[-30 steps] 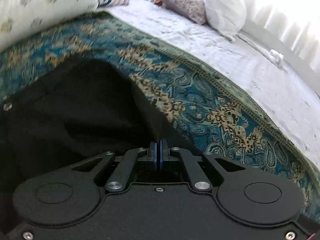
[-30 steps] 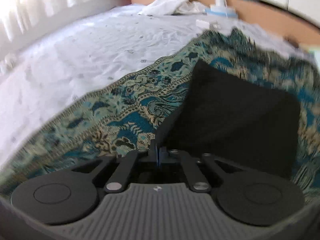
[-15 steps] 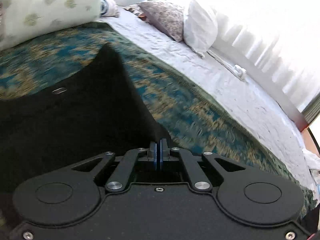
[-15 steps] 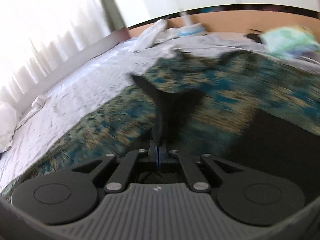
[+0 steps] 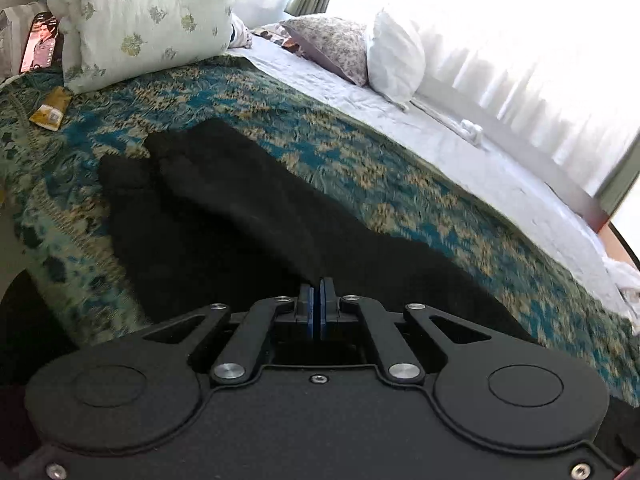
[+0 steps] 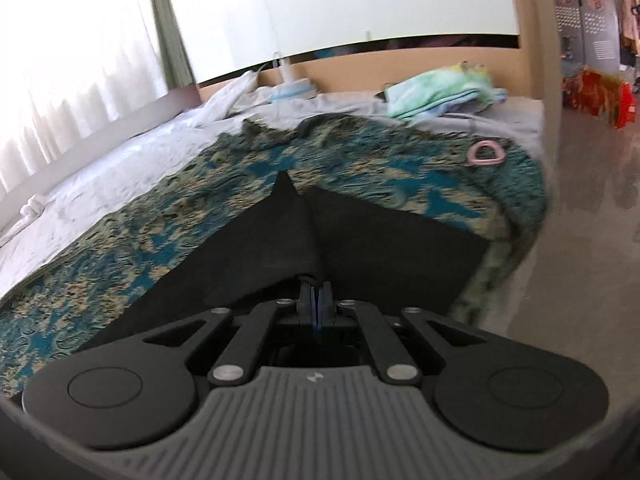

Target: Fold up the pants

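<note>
Both tongs, left tongs [image 5: 320,300] and right tongs [image 6: 316,300], now lift pinched black fabric pants [image 5: 224,208] higher off the teal patterned bedspread [image 5: 360,160], mid-fold.

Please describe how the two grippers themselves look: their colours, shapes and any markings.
Both have black bodies with two round discs, angled linkage bars with silver pivot bolts, and blue fingertip pads. The left gripper has a plain flat black base with small screws. The right gripper has a grey ribbed base bearing a small pale logo. No cables or sleeves are visible.
</note>
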The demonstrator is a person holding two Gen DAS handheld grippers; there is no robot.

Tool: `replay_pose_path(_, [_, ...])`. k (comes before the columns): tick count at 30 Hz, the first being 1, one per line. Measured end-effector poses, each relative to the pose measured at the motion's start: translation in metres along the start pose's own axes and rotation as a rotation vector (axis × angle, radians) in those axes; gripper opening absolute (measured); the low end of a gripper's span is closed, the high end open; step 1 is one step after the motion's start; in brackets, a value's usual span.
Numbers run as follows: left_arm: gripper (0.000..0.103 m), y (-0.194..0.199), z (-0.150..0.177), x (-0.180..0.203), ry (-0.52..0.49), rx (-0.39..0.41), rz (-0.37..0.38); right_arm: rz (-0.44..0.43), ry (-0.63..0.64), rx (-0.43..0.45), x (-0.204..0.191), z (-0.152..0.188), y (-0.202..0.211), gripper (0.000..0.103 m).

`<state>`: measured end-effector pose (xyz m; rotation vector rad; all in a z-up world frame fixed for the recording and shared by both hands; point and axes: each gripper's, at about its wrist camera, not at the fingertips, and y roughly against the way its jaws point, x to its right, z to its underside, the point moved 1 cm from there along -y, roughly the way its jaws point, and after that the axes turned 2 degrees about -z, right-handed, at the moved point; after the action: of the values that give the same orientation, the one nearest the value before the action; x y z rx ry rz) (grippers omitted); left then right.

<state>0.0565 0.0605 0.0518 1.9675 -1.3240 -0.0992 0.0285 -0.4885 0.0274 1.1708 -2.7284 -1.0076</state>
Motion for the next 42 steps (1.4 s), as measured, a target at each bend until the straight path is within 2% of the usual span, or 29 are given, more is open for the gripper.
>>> replay_pose_path(6, [0.003, -0.01, 0.03, -0.011, -0.054, -0.063, -0.063, 0.05, -0.032, -0.059, 0.026, 0.022, -0.009, 0.002])
replay_pose_path(12, [0.004, -0.013, 0.042, -0.012, -0.102, -0.048, -0.072, 0.052, 0.026, -0.009, 0.027, 0.026, -0.005, 0.007])
replay_pose_path(17, [0.007, -0.017, 0.045, -0.013, -0.117, -0.049, -0.085, 0.061, 0.027, 0.039, 0.043, 0.024, -0.013, 0.006])
replay_pose_path(19, [0.007, -0.017, 0.046, -0.011, -0.134, -0.04, -0.095, 0.103, 0.037, 0.067, 0.051, 0.021, -0.017, 0.006])
replay_pose_path(24, [0.007, -0.018, 0.049, -0.007, -0.163, -0.03, -0.109, 0.083, -0.045, 0.099, 0.081, 0.006, -0.026, 0.01])
replay_pose_path(25, [0.007, -0.018, 0.049, -0.007, -0.165, -0.027, -0.114, 0.109, -0.063, 0.106, 0.087, 0.004, -0.027, 0.006])
replay_pose_path(27, [0.007, -0.019, 0.05, -0.007, -0.17, -0.021, -0.123, 0.2, -0.102, 0.119, 0.101, -0.001, -0.03, 0.006])
replay_pose_path(30, [0.007, -0.018, 0.05, -0.007, -0.186, -0.013, -0.123, 0.229, -0.198, 0.1, 0.129, -0.005, -0.032, 0.006])
replay_pose_path(35, [0.008, -0.016, 0.056, -0.004, -0.246, 0.02, -0.118, 0.215, -0.173, 0.122, 0.126, -0.007, -0.013, 0.016])
replay_pose_path(36, [0.011, -0.015, 0.057, -0.003, -0.257, 0.024, -0.113, 0.193, -0.163, 0.127, 0.119, -0.007, -0.01, 0.016])
replay_pose_path(38, [0.025, -0.011, 0.056, -0.003, -0.269, 0.018, -0.083, 0.125, -0.139, 0.132, 0.1, -0.006, -0.002, 0.016])
replay_pose_path(40, [0.054, -0.003, 0.054, -0.003, -0.284, 0.011, -0.029, 0.04, -0.097, 0.125, 0.071, -0.001, 0.005, 0.033])
replay_pose_path(41, [0.058, 0.001, 0.053, -0.002, -0.29, 0.02, -0.012, -0.007, -0.065, 0.118, 0.054, 0.004, 0.01, 0.037])
replay_pose_path(42, [0.066, 0.007, 0.051, -0.002, -0.297, 0.038, 0.001, -0.05, -0.032, 0.112, 0.038, 0.008, 0.014, 0.05])
